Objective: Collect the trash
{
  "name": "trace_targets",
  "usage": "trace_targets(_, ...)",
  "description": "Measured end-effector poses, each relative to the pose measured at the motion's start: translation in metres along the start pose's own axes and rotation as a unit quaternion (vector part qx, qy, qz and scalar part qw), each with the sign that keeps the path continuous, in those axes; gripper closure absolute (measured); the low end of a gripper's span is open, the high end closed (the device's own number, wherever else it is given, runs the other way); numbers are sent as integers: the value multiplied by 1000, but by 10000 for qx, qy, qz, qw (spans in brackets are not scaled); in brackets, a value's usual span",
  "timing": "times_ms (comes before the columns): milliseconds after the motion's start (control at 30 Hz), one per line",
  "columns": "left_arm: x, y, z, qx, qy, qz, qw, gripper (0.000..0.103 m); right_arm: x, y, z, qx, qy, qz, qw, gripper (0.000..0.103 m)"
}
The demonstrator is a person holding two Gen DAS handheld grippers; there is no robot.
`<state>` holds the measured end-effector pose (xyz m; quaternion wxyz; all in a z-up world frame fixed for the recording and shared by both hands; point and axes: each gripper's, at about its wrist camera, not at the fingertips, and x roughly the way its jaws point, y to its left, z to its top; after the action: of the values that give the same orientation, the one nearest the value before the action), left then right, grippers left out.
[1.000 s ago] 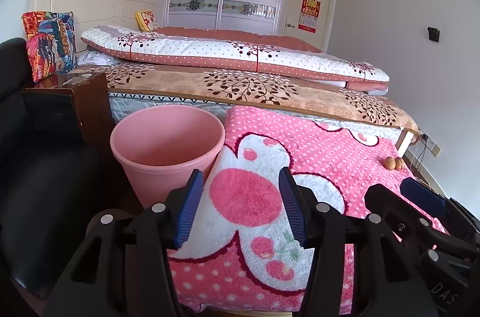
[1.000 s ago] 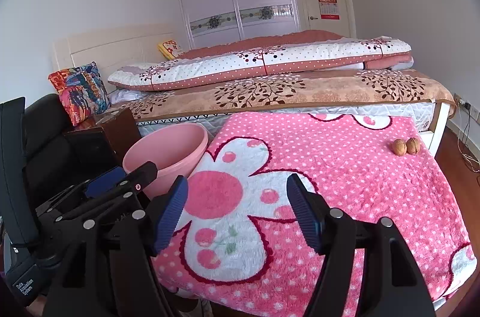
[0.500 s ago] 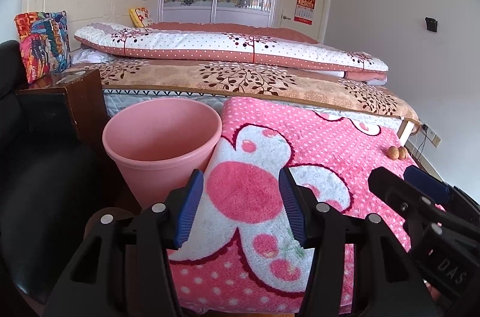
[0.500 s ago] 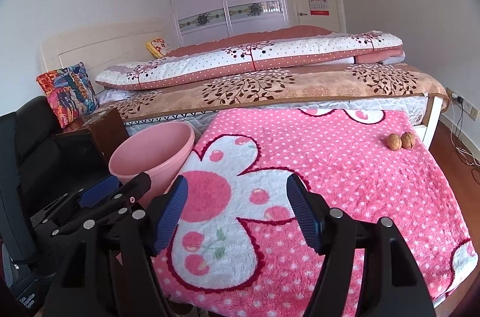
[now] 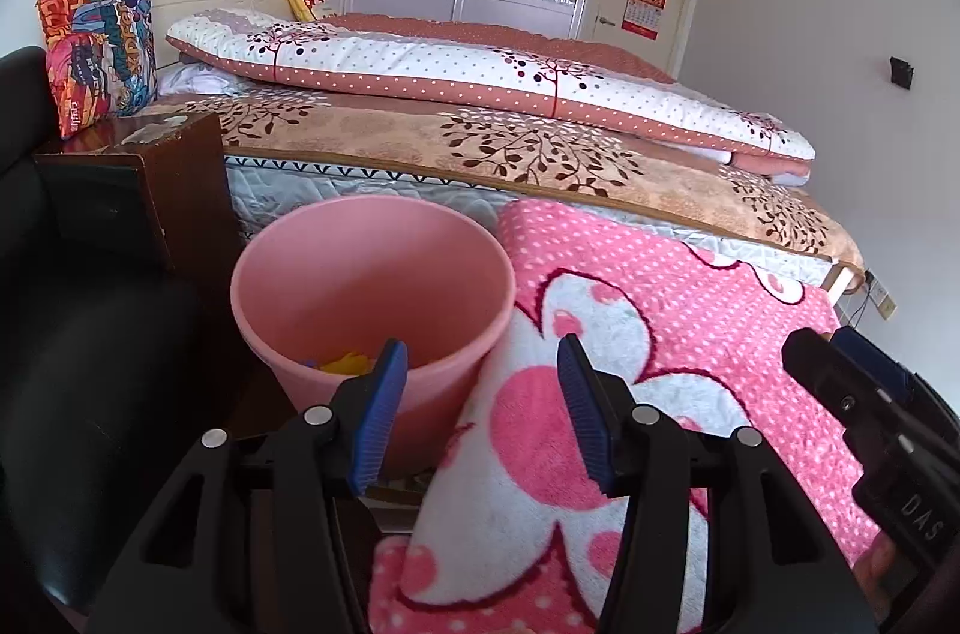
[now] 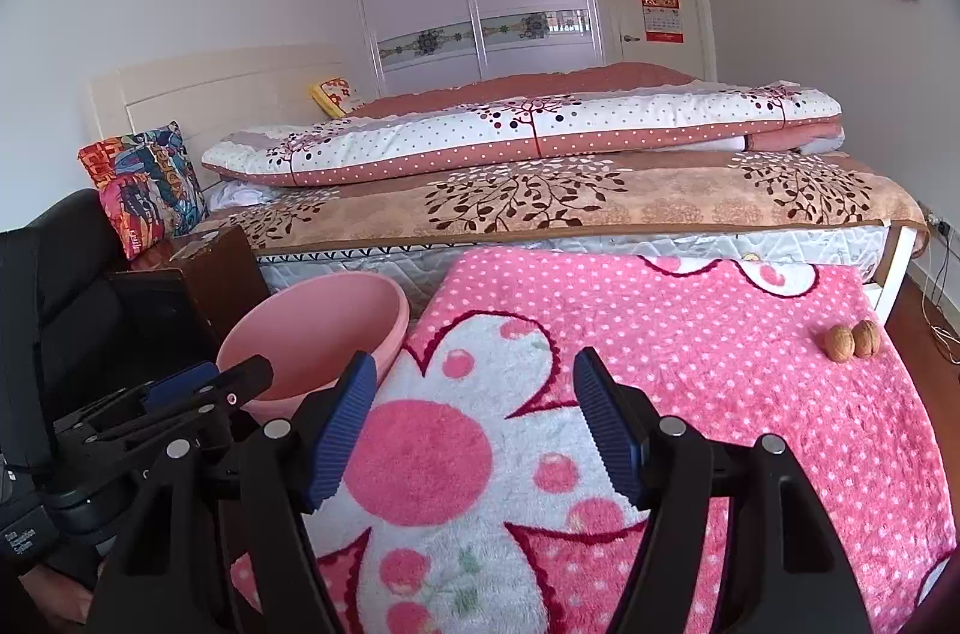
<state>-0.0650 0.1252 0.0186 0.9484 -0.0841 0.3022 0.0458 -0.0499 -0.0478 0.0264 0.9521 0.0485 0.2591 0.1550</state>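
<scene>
Fingers on your left gripper (image 5: 480,412) stand wide apart and hold nothing; between them you see the near rim of the pink bin (image 5: 372,286) and the left edge of the pink blanket (image 6: 690,334). Something yellow lies at the bin's bottom. Your right gripper (image 6: 474,430) is just as wide and empty, hanging over the blanket's white flower. Two walnuts (image 6: 852,341) sit touching each other near the blanket's far right corner, side by side along that far edge, well apart from both grippers. Open blanket lies between your right fingers and the walnuts.
</scene>
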Motion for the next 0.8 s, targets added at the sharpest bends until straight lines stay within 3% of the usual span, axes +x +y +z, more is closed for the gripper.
trace_targets(200, 9, 8, 5, 63, 8, 139, 9999, 59, 22, 6, 4, 14, 256, 190, 9995, 36)
trace_targets(800, 5, 12, -2, 84, -37, 347, 9994, 60, 29, 19, -11, -193, 387, 346, 9985, 36)
